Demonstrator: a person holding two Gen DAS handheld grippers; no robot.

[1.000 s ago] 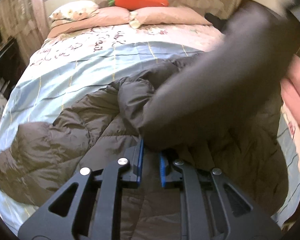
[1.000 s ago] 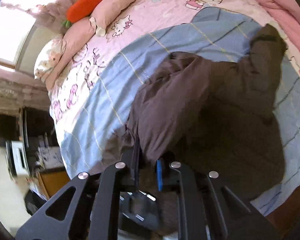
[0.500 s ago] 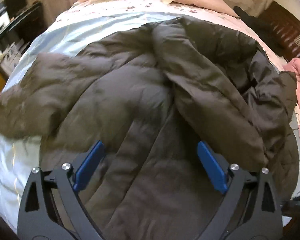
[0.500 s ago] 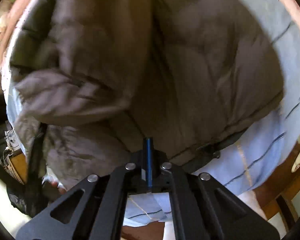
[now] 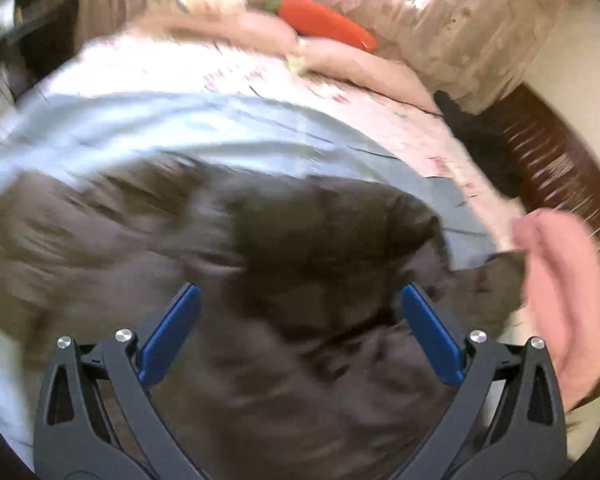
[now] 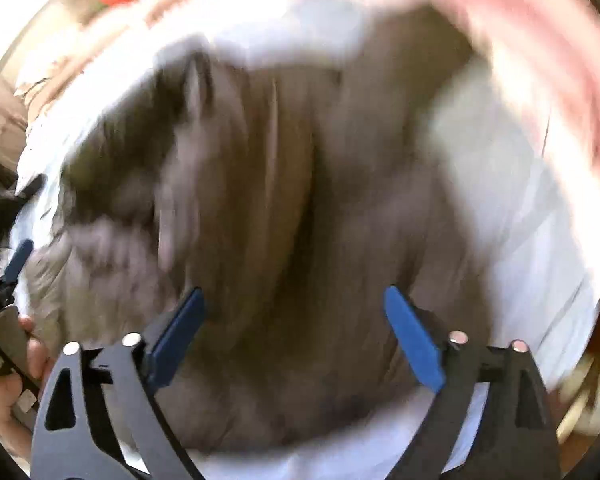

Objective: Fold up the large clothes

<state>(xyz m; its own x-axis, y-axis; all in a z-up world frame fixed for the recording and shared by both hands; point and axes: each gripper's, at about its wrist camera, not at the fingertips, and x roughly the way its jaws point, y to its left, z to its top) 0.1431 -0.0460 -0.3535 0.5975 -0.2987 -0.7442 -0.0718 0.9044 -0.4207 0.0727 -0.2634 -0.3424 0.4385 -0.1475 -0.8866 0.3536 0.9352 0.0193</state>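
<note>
Both let go since a moment ago: left hand-held gripper (image 5: 300, 334) and right hand-held gripper (image 6: 294, 334) spread, empty; jacket (image 5: 292, 280) on the bed (image 5: 188, 120), one fold in, more left.

Bed, bedding and a carrot toy, all smeared by motion blur.

A blue sheet (image 5: 220, 120) covers the bed, turning to a pink printed stretch (pattern too blurred to read) toward the pillows (image 5: 356, 68). An orange carrot plush (image 5: 324, 28) lies behind the pillows, against the beige curtain (image 5: 460, 32). A pink blanket (image 5: 560, 280) is bunched at the bed's right edge, beside a dark wooden headboard (image 5: 552, 168). In the right wrist view the sheet (image 6: 500, 184) and blanket (image 6: 540, 40) show only as pale smears.
</note>
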